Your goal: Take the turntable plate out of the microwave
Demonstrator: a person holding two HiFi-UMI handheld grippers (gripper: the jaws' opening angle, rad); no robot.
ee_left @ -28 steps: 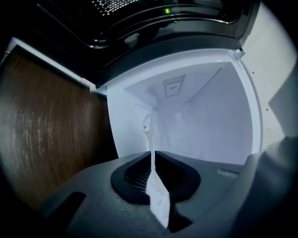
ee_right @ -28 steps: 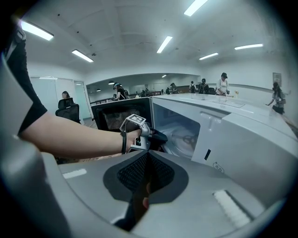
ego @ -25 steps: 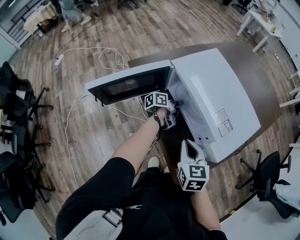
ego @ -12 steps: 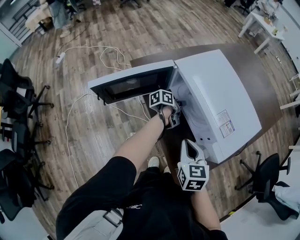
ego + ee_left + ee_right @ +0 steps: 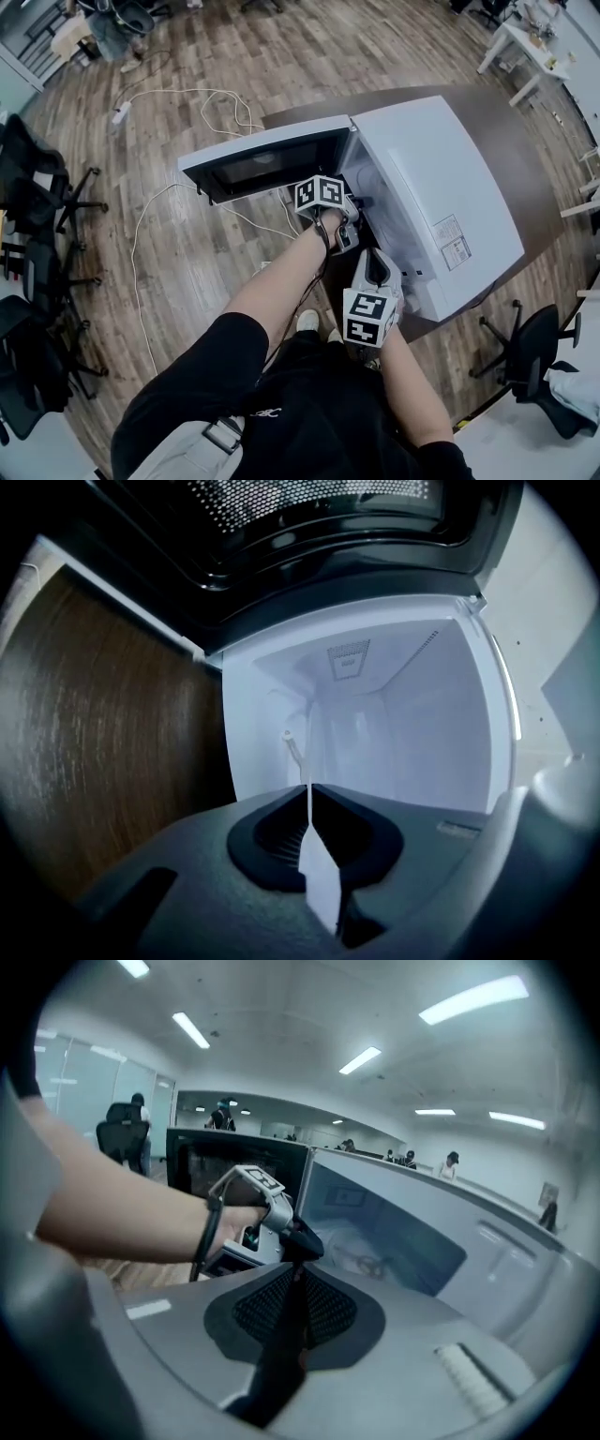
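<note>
The white microwave (image 5: 441, 187) stands on a dark table (image 5: 511, 127) with its door (image 5: 262, 164) swung open to the left. My left gripper (image 5: 351, 221) reaches into the cavity, rolled on its side. Its jaws (image 5: 307, 794) have just been closing and are shut on a thin pale edge, the rim of the glass turntable plate (image 5: 292, 744). The right gripper view shows the plate (image 5: 364, 1260) faintly on the cavity floor beyond the left gripper (image 5: 302, 1239). My right gripper (image 5: 377, 262) (image 5: 298, 1277) hovers at the microwave's front. Its jaws have just been opening to a narrow gap with nothing in it.
The door's mesh window (image 5: 309, 508) hangs close by the left gripper. Black office chairs (image 5: 37, 202) stand on the wood floor at the left, another (image 5: 536, 342) at the right. A white cable (image 5: 187, 103) trails across the floor. A white desk (image 5: 520, 42) is at the far right.
My right gripper has moved forward to the microwave's front, close beside the left hand, and rolled. The left gripper stays in the cavity.
</note>
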